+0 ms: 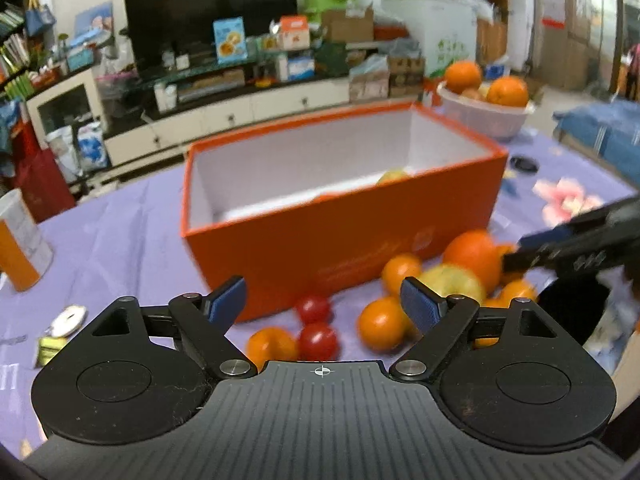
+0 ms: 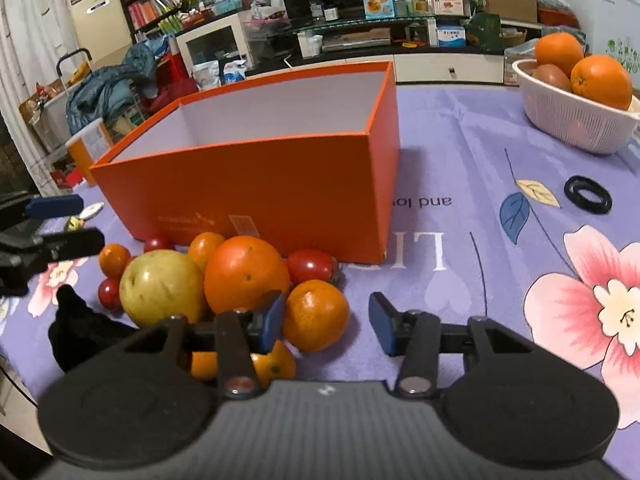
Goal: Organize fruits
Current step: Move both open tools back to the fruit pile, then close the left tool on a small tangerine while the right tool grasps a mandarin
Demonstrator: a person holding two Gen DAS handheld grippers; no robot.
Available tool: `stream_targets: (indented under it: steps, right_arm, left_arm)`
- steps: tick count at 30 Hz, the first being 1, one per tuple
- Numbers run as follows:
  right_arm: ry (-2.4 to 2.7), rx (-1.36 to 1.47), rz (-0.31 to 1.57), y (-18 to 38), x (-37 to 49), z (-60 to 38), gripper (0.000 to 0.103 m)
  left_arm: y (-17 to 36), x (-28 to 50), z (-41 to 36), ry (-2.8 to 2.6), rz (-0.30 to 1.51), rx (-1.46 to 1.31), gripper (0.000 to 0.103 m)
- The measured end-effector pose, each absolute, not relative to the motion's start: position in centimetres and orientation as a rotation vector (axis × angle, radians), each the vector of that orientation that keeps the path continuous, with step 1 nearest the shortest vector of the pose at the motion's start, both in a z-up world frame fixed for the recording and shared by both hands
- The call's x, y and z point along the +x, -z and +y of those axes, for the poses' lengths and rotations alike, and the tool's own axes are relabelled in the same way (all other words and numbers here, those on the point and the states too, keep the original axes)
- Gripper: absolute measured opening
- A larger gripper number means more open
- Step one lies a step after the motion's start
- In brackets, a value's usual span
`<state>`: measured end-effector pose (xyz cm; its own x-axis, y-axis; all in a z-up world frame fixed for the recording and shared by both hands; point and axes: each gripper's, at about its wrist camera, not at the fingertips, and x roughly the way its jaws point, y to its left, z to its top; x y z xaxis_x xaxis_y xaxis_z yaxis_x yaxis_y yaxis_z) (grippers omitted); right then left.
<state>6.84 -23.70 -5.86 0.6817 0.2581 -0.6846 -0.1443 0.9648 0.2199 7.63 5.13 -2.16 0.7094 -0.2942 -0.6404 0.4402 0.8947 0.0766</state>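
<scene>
An open orange box stands on the purple flowered tablecloth, with a yellowish fruit inside. A pile of fruit lies in front of it: a large orange, a yellow-green fruit, small oranges and red tomatoes. My right gripper is open around a small orange; its left pad is at the fruit's side and a gap shows on the right. My left gripper is open above two tomatoes, holding nothing. Each gripper shows at the edge of the other's view.
A white basket holding large oranges sits at the far right of the table. A black ring lies right of the box. An orange-and-white canister stands at the left. A TV cabinet and clutter are beyond the table.
</scene>
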Motion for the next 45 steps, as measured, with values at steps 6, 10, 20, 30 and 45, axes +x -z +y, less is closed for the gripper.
stream_targets:
  steps: [6, 10, 20, 30, 45]
  right_arm:
    - [-0.225, 0.113, 0.794, 5.8, 6.6, -23.1, 0.048]
    - [-0.224, 0.115, 0.801, 5.7, 6.8, -23.1, 0.048]
    - [-0.218, 0.088, 0.808, 5.9, 6.6, -22.8, 0.05]
    - [-0.212, 0.218, 0.834, 6.3, 7.9, -23.8, 0.038]
    - [-0.209, 0.204, 0.85, 6.3, 7.9, -23.7, 0.037]
  left_arm:
    - [4.1, 8.6, 6.2, 0.36, 0.78, 0.267, 0.041]
    - [4.7, 8.5, 5.8, 0.361, 0.767, 0.337, 0.051]
    - [3.9, 8.6, 6.3, 0.387, 0.764, 0.281, 0.055]
    - [4.0, 8.7, 6.3, 0.399, 0.785, 0.264, 0.055]
    - [5.3, 10.3, 7.0, 0.364, 0.845, 0.234, 0.035]
